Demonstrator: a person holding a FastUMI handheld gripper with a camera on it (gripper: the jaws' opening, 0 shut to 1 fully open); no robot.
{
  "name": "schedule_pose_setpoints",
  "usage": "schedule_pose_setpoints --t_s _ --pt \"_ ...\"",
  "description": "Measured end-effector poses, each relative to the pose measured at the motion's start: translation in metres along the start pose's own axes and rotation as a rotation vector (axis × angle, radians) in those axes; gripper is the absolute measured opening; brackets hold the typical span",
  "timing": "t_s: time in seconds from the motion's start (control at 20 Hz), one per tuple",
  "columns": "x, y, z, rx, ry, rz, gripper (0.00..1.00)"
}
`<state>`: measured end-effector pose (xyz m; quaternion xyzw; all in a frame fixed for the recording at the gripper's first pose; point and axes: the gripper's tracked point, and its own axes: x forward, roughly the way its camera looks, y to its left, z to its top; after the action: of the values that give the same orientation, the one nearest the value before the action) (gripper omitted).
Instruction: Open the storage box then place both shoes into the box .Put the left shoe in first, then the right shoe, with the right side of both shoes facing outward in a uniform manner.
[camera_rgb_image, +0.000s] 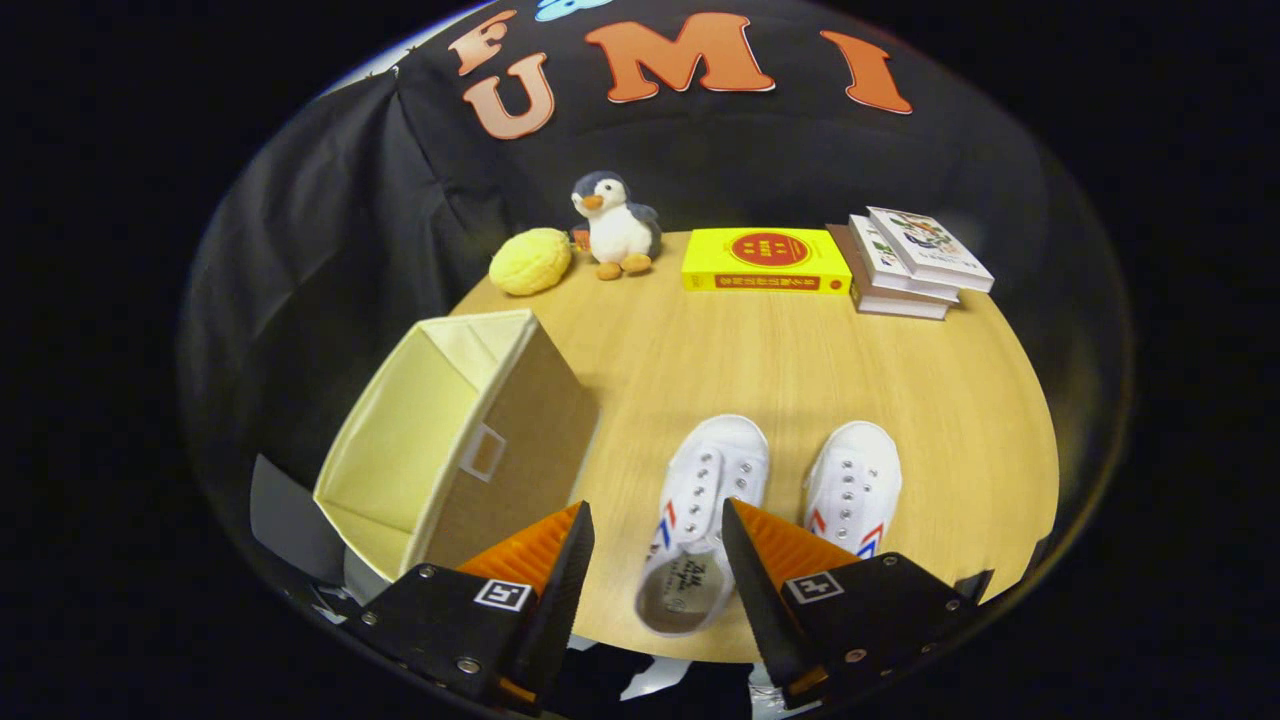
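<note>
A tan fabric storage box (470, 440) with a pale yellow lining stands open on the round wooden table (800, 370), to the left of my fingers. Two white canvas shoes with red and blue side stripes lie toes away from me. The left shoe (705, 500) sits between and just beyond my fingertips, its heel opening nearest to me. The right shoe (852, 485) lies beside it, partly hidden behind my right finger (770, 560). My gripper (655, 525) is open and hovers above the table's near edge, holding nothing.
Along the far edge of the table are a yellow knitted ball (530, 261), a plush penguin (615, 228), a yellow book (766, 261) and a stack of books (910, 262). Bare wood lies between these and the shoes.
</note>
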<state>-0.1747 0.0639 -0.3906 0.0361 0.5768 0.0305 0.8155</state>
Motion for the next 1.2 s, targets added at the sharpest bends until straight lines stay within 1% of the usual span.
schedule_pose_setpoints --t_s 0.25,0.4,0.45,0.5,0.6,0.65,0.7,0.85,0.95,1.1,1.15,1.2 --pt "0.015 -0.022 -0.040 -0.031 0.096 -0.054 0.69" --pt "0.025 -0.034 -0.054 -0.088 0.127 -0.102 0.63" --pt "0.029 -0.036 -0.058 -0.115 0.139 -0.113 0.60" --pt "0.032 -0.039 -0.060 -0.149 0.146 -0.134 0.59" --pt "0.039 -0.048 -0.059 -0.204 0.135 -0.193 0.53" --pt "0.045 -0.048 -0.062 -0.211 0.131 -0.196 0.50" --pt "0.048 -0.046 -0.066 -0.217 0.144 -0.192 0.49" --pt "0.058 -0.049 -0.070 -0.236 0.151 -0.204 0.49" --pt "0.065 -0.051 -0.062 -0.240 0.114 -0.212 0.46" --pt "0.076 -0.046 -0.062 -0.163 0.079 -0.173 0.39" --pt "0.078 -0.044 -0.059 -0.130 0.051 -0.158 0.34" --pt "0.079 -0.044 -0.059 -0.111 0.044 -0.149 0.31"
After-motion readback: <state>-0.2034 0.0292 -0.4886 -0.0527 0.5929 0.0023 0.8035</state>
